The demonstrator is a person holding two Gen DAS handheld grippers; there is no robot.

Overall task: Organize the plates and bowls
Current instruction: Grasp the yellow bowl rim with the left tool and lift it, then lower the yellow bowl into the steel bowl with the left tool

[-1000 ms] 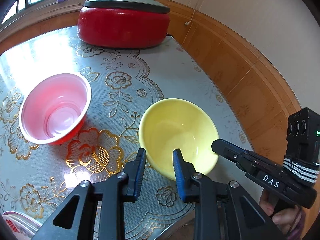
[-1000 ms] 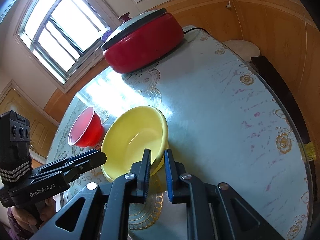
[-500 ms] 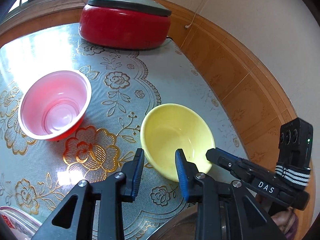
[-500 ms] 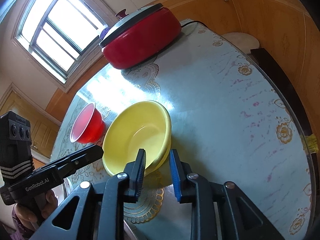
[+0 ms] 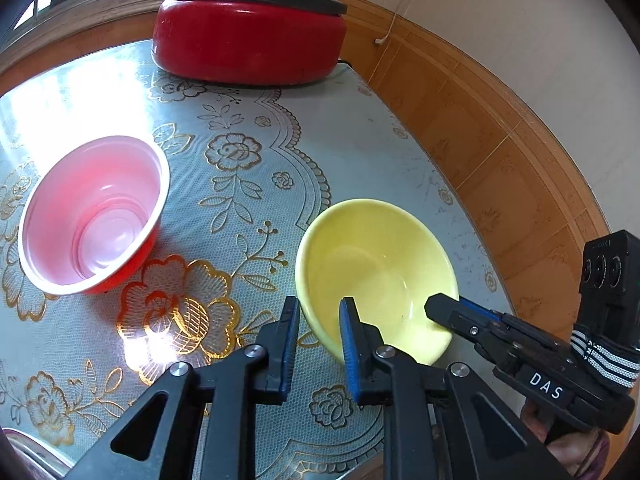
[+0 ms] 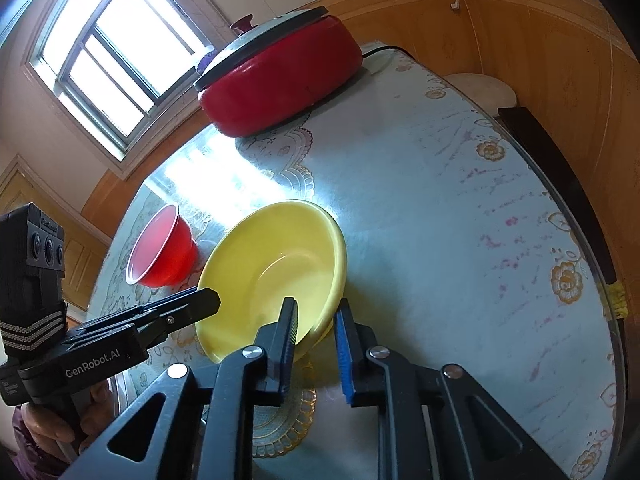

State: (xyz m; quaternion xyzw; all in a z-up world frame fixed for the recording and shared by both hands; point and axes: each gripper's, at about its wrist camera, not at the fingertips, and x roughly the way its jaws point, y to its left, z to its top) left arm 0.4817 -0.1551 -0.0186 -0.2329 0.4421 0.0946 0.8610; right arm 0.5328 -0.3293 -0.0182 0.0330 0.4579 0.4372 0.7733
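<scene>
A yellow bowl (image 5: 376, 268) stands on the floral tablecloth near the table's front right edge; it also shows in the right wrist view (image 6: 272, 268). A red bowl with a pink inside (image 5: 92, 216) stands upright to its left, apart from it; in the right wrist view the red bowl (image 6: 162, 250) is behind the yellow one. My left gripper (image 5: 318, 316) is open, its jaws astride the yellow bowl's near left rim. My right gripper (image 6: 316, 316) is open, its jaws astride the bowl's near right rim. Neither is closed on it.
A large red electric pot with a grey lid (image 5: 248, 28) stands at the back of the table, its cord running off to the right. A wood-panelled wall (image 5: 500, 152) curves close along the table's right edge. A white stool (image 6: 480, 90) and a dark chair back (image 6: 560, 184) stand beside the table.
Both grippers have opened wider and moved back a little from the yellow bowl. The right gripper went from nearly shut to open around the rim. The bowls have not moved.
</scene>
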